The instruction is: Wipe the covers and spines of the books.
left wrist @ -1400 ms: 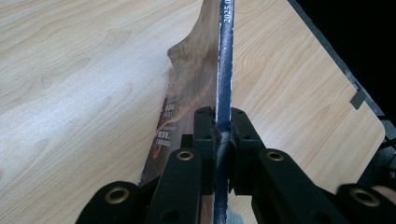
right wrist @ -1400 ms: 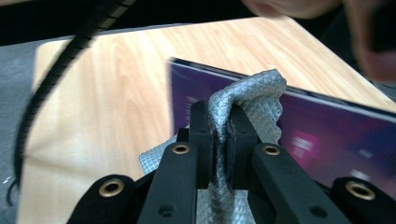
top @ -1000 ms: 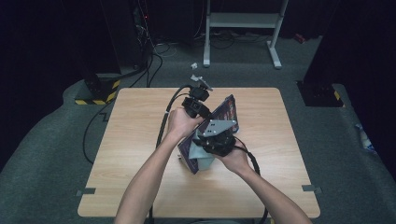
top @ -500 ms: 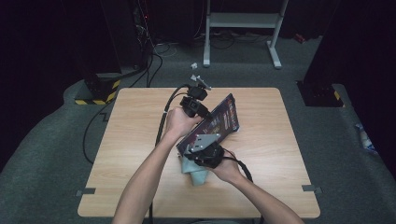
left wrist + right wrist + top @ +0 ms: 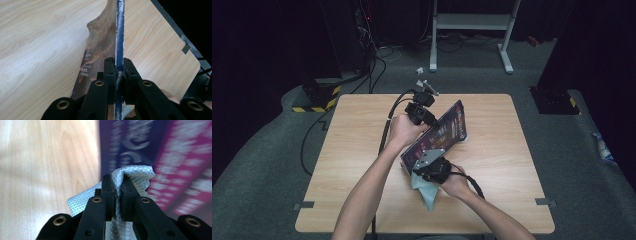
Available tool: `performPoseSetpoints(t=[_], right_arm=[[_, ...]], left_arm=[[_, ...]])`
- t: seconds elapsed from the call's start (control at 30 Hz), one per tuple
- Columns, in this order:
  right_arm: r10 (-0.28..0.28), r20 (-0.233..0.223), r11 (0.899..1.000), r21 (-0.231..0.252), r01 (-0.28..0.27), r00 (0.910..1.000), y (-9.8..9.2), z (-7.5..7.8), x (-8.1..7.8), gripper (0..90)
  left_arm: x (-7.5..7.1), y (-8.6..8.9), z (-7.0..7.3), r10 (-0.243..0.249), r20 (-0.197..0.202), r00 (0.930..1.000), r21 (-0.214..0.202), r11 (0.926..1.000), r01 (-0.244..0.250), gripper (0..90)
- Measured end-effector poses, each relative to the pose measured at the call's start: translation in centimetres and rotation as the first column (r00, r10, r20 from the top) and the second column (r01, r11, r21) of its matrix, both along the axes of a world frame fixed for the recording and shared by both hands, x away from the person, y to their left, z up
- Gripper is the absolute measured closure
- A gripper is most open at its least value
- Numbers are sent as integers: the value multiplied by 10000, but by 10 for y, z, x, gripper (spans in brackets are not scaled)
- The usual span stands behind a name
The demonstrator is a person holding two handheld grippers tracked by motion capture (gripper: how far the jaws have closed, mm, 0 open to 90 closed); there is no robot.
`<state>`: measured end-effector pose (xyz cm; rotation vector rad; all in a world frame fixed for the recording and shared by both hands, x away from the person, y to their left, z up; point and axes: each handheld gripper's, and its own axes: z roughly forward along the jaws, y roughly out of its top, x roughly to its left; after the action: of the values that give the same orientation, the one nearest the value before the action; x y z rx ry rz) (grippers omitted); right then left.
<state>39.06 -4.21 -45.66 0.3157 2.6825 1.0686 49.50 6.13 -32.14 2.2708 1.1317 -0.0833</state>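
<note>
High view: I've got the left gripper [image 5: 428, 119] clamped on the top edge of a book [image 5: 447, 131], holding it tilted on its long edge over the middle of the table [image 5: 362, 150]. The book's purple and pink cover with rows of pale print faces my right hand, and its lower end sits down near the right gripper [image 5: 432, 170]. Left gripper view confirms the clamp: both jaws are closed flat against the thin dark blue edge of the book [image 5: 120, 37], one pad on each side, no gap. A brownish illustrated cover with small print runs away along the left of that edge, wood table beneath it on both sides. My right gripper is closed on a grey cloth [image 5: 426, 189]. In the high view the cloth hangs out below the gripper and trails onto the table just in front of the book's lower corner. Right gripper view shows the cloth [image 5: 130, 177] bunched between the jaws, quilted diamond texture, folded over the jaw tips and pushed up against the purple cover [image 5: 175, 157]. The cover print is blurred there, so I can't read it. I can't tell whether the cloth's bunched tip presses hard on the cover or only brushes it. Black cables trail from the left gripper off the far left edge of the table to the floor.
</note>
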Motion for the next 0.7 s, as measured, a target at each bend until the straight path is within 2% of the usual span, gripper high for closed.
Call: performPoseSetpoints(t=[0.07, 0.17, 0.3, 0.37, 0.43, 0.5, 0.57, 0.63, 0.7], right_arm=[[106, 95, 9999, -84, -105, 9999, 0, -3, 1, 833], [-590, -13, 9980, -210, 590, 9983, -13, -5, 14, 833], [-1808, -274, 9835, -105, 1806, 9831, -37, -8, 34, 833], [-2002, -324, 9797, -157, 1998, 9792, -40, -9, 36, 833], [-1687, -279, 9855, -204, 1682, 9853, -34, -11, 31, 833], [-1000, -92, 9949, -145, 999, 9949, -22, -9, 20, 832], [-528, -82, 9986, -59, 528, 9986, -13, -8, 10, 832], [-188, 91, 9994, -273, 190, 9998, -6, -9, 4, 833], [-250, 129, 9989, -400, 255, 9996, -8, -10, 6, 833]], left_arm=[[-1, 1, 1, -60, -5, 10000, 79, 10000, 60, 837], [-1, 2, 4, -74, -13, 10000, 90, 9999, 74, 837], [0, 4, 8, -29, 14, 10000, -17, 10000, 29, 837], [1, 4, 8, -53, 72, 10000, -81, 10000, 53, 836], [2, 3, 7, 1, 92, 10000, -77, 10000, 0, 837], [2, 3, 6, -29, 118, 9999, -99, 9999, 30, 837], [2, 3, 6, -28, 31, 10000, -99, 9999, 28, 837], [0, 4, 6, -54, 40, 10000, -68, 10000, 55, 837], [-1, 6, 7, -42, 81, 10000, -130, 9999, 43, 837]])
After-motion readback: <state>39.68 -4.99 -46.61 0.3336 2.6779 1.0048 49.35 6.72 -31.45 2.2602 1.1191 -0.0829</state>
